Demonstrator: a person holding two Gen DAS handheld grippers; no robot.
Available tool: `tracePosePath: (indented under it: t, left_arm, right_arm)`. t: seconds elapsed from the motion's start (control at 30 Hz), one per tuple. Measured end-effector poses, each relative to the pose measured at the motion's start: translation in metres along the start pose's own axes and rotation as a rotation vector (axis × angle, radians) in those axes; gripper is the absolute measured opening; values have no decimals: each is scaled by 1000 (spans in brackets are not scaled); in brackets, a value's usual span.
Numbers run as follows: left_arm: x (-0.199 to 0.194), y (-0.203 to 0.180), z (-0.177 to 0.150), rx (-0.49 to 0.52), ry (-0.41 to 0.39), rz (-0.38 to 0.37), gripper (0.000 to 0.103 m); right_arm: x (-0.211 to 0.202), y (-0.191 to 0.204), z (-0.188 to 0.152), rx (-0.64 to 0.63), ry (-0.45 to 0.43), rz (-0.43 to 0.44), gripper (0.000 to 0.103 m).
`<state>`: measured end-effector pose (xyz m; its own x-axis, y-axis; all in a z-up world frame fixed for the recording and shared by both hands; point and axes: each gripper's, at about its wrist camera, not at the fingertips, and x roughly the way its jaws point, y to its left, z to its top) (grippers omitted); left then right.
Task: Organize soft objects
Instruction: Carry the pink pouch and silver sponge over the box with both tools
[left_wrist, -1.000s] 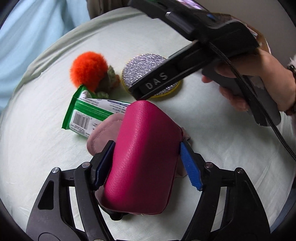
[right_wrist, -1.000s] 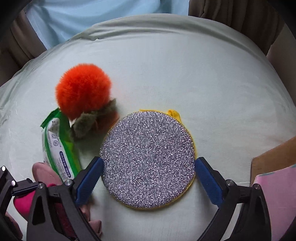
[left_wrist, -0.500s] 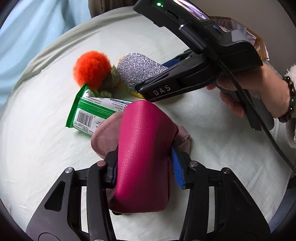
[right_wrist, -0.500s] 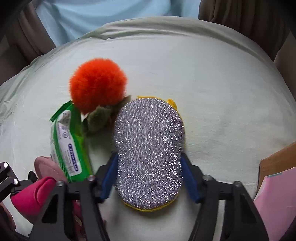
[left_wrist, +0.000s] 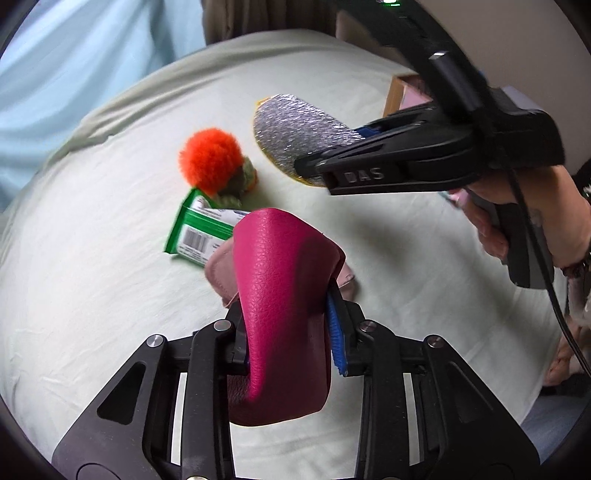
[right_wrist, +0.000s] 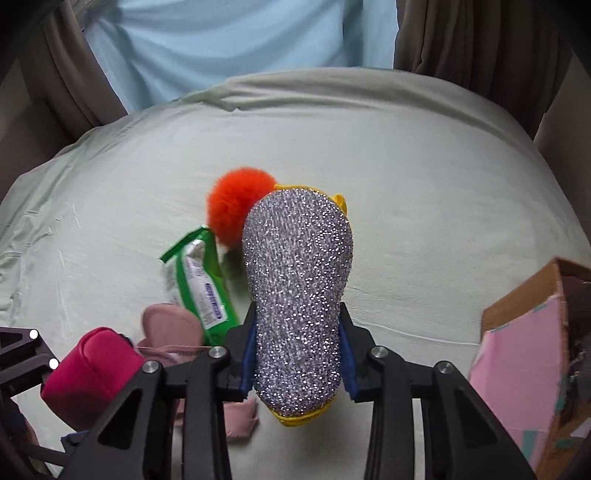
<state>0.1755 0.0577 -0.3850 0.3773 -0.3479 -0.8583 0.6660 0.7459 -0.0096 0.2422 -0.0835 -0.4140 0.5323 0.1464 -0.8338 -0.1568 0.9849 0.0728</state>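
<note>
My left gripper (left_wrist: 290, 332) is shut on a magenta leather pouch (left_wrist: 284, 314), squeezed and lifted above the bed; the pouch also shows in the right wrist view (right_wrist: 92, 365). My right gripper (right_wrist: 297, 350) is shut on a silver glitter sponge with a yellow back (right_wrist: 299, 295), held in the air; it also shows in the left wrist view (left_wrist: 299, 129). An orange pompom (left_wrist: 210, 160), a green wipes pack (left_wrist: 199, 232) and a pale pink soft item (left_wrist: 221, 273) lie on the pale green sheet (left_wrist: 92, 277).
A cardboard box with pink sides (right_wrist: 528, 369) stands at the right, next to the right gripper; its edge shows in the left wrist view (left_wrist: 397, 92). Brown curtains (right_wrist: 461, 37) and a light blue cloth (right_wrist: 240, 37) lie beyond the bed.
Both grippers closed on their objects and rose from the bed. The pouch and the sponge are squeezed narrower and lifted; the pink item stayed on the sheet.
</note>
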Motion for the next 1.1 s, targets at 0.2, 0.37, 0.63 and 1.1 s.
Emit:
tracePosePath:
  t: [0.2,0.37,0.63,1.1]
  left_arm:
    - [-51,-6,23,-71,-33,29,27]
    - [-97,-26,50,-118,-79,57,27]
    - [-143,-73,99,-216,-119,47,27]
    - [-99,-204,206,-297,-122,-42,26]
  right_arm:
    - [-65,4,7,4,-39,15,34]
    - [-135,-6,3,21,-66,27,34]
    - [-226,-41,2,57,-103,2,34]
    - [-296,-195,-23,175,-78,-94,34]
